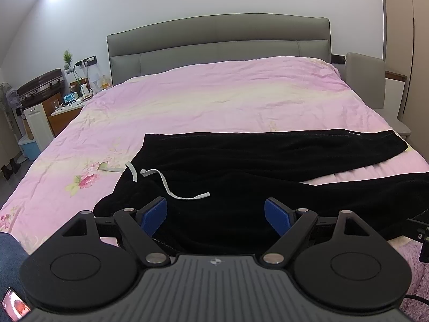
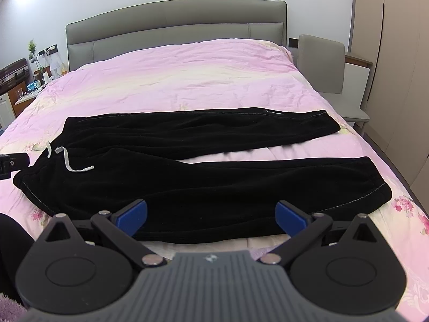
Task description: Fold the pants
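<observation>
Black pants point(image 2: 187, 187) lay spread flat across the pink floral bedsheet point(image 2: 187, 80), long axis running left to right across both views: waistband with the white drawstring point(image 2: 67, 162) at my left, cuffs at my right. The two legs were splayed apart, pink sheet showing between them toward the cuffs. I had both grippers at the near edge of the bed, pointing toward the headboard point(image 2: 174, 24), so the pants lay crosswise just ahead of the fingers. Left gripper point(image 1: 215, 216) was spread wide, nothing between the blue pads, hovering over the waist end. Right gripper point(image 2: 211, 216) was also wide and empty, over the near leg around mid-length. So the left was nearer the waistband, the right nearer the near cuff point(image 2: 380, 190). My guess: near leg goes over far leg first. No readable brand or text; only a small round emblem on each gripper body, illegible.
</observation>
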A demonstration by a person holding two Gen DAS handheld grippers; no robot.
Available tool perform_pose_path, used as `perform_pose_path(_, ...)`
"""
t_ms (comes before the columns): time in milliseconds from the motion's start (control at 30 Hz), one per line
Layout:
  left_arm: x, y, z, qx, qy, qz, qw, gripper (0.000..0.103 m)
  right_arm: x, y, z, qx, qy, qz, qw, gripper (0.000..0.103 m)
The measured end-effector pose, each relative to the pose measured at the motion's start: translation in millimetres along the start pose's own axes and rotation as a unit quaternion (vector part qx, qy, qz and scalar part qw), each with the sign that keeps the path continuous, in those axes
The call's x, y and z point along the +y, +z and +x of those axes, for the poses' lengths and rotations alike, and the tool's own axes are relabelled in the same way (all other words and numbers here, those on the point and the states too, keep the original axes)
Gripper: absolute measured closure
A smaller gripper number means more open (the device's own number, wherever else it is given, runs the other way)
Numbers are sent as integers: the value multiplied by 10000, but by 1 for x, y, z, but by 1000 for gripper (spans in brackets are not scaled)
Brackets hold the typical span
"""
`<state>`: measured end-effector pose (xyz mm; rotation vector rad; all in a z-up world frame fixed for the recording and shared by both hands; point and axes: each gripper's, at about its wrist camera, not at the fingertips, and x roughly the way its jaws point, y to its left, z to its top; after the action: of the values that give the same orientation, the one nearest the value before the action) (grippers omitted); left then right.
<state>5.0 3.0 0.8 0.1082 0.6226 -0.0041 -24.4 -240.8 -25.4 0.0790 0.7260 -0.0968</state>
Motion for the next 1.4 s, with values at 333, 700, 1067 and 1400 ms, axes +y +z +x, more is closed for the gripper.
perform_pose_path(333, -1, 0, 0, 8, 0, 9, 10000, 6, 0, -1, -1, -16, 14, 14, 10000, 5)
perform_pose_path(700, 0, 2, 1, 33, -46, -3, 10000, 6, 0, -1, -2, -31, -19, 72, 10000, 5)
perform_pose_path(1067, 3, 0, 0, 14, -80, -22, 10000, 6, 0, -2, -4, -56, -11, 106, 9999, 5)
perform_pose_path(1400, 5, -2, 0, -6, -115, -15, 9999, 6, -1, -1, -4, -5, -46, 115, 9999, 5)
